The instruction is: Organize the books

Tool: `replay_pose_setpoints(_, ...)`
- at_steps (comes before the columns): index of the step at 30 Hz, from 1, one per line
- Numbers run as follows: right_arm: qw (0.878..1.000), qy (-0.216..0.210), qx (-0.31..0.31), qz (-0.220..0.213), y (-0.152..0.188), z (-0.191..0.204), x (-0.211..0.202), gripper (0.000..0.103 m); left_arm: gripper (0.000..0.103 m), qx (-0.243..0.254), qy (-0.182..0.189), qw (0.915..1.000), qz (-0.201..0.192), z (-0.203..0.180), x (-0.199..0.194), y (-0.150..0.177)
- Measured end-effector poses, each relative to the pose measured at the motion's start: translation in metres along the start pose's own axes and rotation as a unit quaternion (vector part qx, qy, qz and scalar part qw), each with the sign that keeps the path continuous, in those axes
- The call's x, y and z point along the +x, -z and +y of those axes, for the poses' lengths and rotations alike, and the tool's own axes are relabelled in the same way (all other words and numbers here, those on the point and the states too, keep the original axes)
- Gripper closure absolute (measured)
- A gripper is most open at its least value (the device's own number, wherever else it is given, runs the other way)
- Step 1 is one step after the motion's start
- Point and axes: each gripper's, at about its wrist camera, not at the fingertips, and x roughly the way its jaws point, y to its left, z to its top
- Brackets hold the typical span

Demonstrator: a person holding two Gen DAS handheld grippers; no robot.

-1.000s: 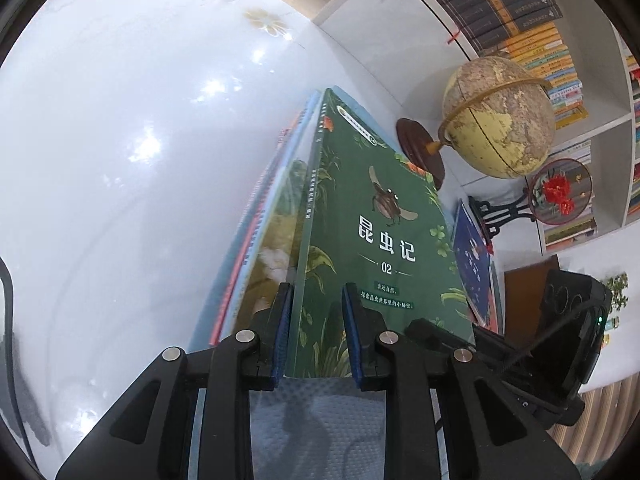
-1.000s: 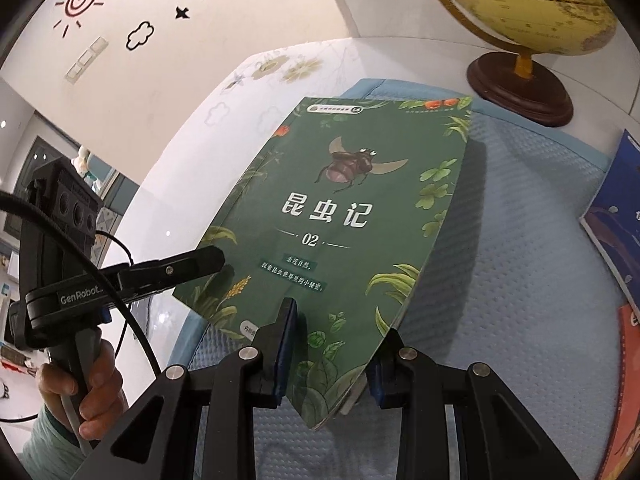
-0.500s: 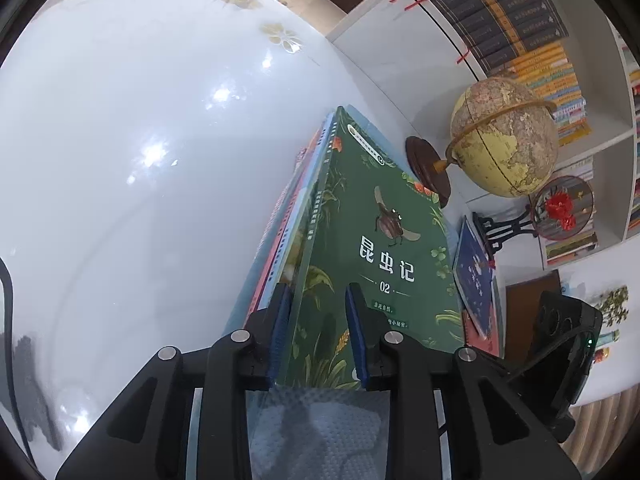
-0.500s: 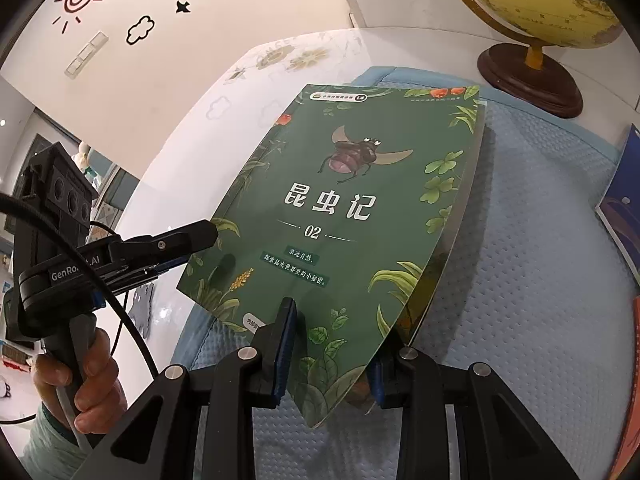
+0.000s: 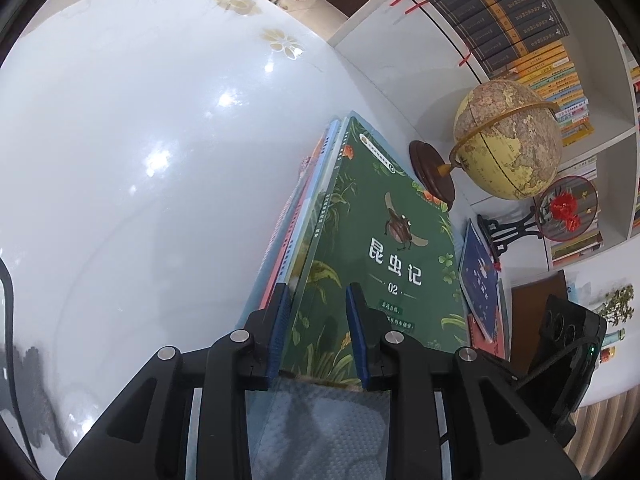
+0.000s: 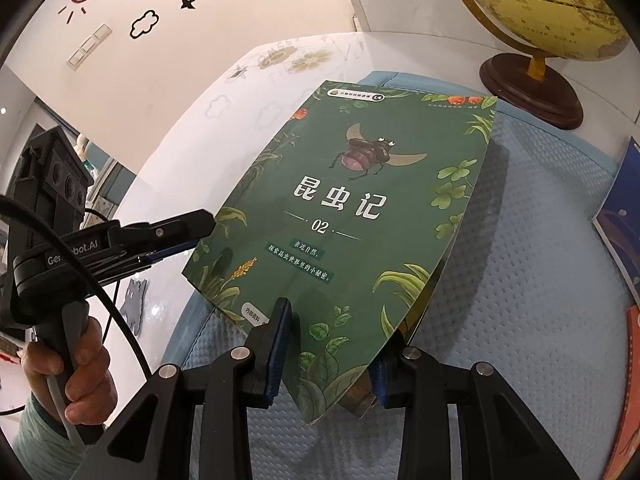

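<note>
A green book with a beetle on its cover (image 5: 384, 248) (image 6: 352, 216) tops a stack of several books (image 5: 296, 236) on a light blue mat (image 6: 520, 280). My left gripper (image 5: 318, 312) straddles the stack's near corner at the spine side, its jaws around the books, one pad (image 5: 280, 320) beside the lower books and the other over the green cover. My right gripper (image 6: 332, 344) holds the stack's near right corner between its jaws. The left gripper also shows in the right wrist view (image 6: 172, 236), at the stack's left edge.
A globe on a wooden base (image 5: 508, 140) (image 6: 532, 80) stands behind the stack. A dark blue book (image 5: 480, 276) (image 6: 620, 224) lies on the mat to the right, with a red-orange one (image 6: 632, 360) nearer. Bookshelves (image 5: 540, 40) and a round fan ornament (image 5: 568, 208) stand beyond. The white table (image 5: 140, 160) spreads left.
The left gripper has pulled back a little along the stack toward its near corner and its jaws have spread slightly. The right gripper stays on the stack's corner.
</note>
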Motion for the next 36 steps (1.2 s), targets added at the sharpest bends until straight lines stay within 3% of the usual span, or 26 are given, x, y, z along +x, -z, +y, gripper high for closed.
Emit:
replay_pose_setpoints(11, 1.0, 0.008, -0.019, 0.002, 0.001, 0.003, 0.0, 0.059, 0.079, 0.001, -0.012, 0.9999, 0.001, -0.002, -0.007, 0.012)
replay_pose_setpoints(14, 1.0, -0.001, -0.014, 0.008, 0.003, 0.001, -0.001, 0.053, 0.079, -0.006, -0.018, 0.9998, -0.011, 0.0, -0.015, 0.013)
replay_pose_setpoints(20, 1.0, -0.002, 0.015, 0.017, 0.024, -0.015, -0.016, 0.052, 0.079, 0.016, -0.034, 0.9988, -0.032, -0.009, -0.035, 0.01)
replay_pose_setpoints(25, 0.997, 0.009, 0.072, 0.022, 0.065, -0.049, -0.04, 0.052, 0.079, 0.082, -0.022, 0.9963, -0.011, -0.049, -0.029, 0.017)
replay_pose_setpoints(29, 0.992, 0.03, 0.12, 0.006, 0.096, -0.078, -0.07, 0.052, 0.077, 0.132, 0.021, 0.9907, 0.028, -0.099, -0.002, 0.031)
replay_pose_setpoints(36, 0.976, 0.076, 0.196, -0.053, 0.129, -0.138, -0.133, 0.052, 0.075, 0.241, 0.068, 0.9636, 0.094, -0.207, 0.068, 0.054)
